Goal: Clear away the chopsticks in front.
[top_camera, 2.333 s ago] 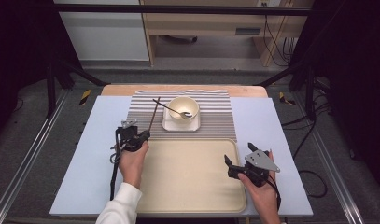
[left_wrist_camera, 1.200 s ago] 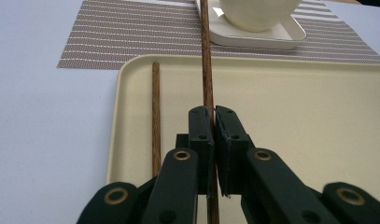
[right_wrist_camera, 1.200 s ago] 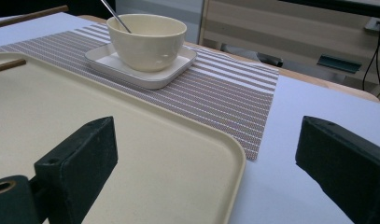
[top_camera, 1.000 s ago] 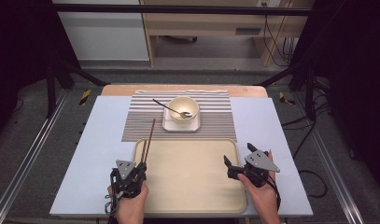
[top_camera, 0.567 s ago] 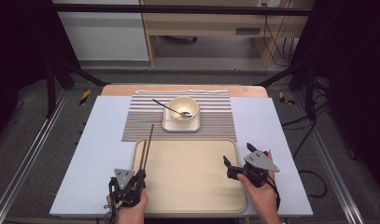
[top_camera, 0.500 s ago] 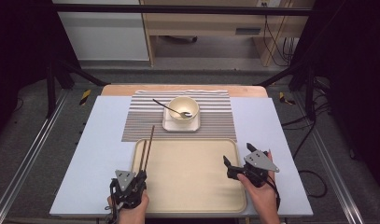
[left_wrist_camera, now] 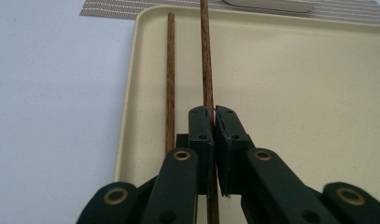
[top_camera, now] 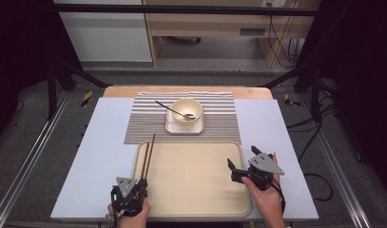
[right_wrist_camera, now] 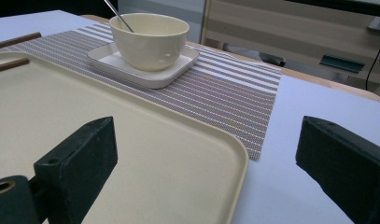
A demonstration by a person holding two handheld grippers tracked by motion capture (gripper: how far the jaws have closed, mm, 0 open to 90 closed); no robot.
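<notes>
Two brown chopsticks (top_camera: 148, 156) run along the left side of the beige tray (top_camera: 191, 144). My left gripper (top_camera: 140, 183) is at the tray's near left corner, shut on the near end of one chopstick (left_wrist_camera: 206, 70). The other chopstick (left_wrist_camera: 170, 79) lies loose on the tray (left_wrist_camera: 295, 93) just left of the jaws. At the tray's right edge my right gripper (top_camera: 242, 159) stands open with nothing between its jaws. In the right gripper view the gripper (right_wrist_camera: 206, 135) faces the tray's far right corner (right_wrist_camera: 234, 154).
Beyond the tray a striped placemat (top_camera: 143, 123) carries a square plate (top_camera: 172, 127) with a cream bowl (top_camera: 187, 110) and a metal spoon (top_camera: 169, 108) in it. Pale blue table surface (top_camera: 101, 156) flanks the tray on both sides.
My left hand has drawn back from the placemat to the tray's near left corner, bringing the chopsticks down onto the tray. They now show as two separate sticks. The right hand has not moved.
</notes>
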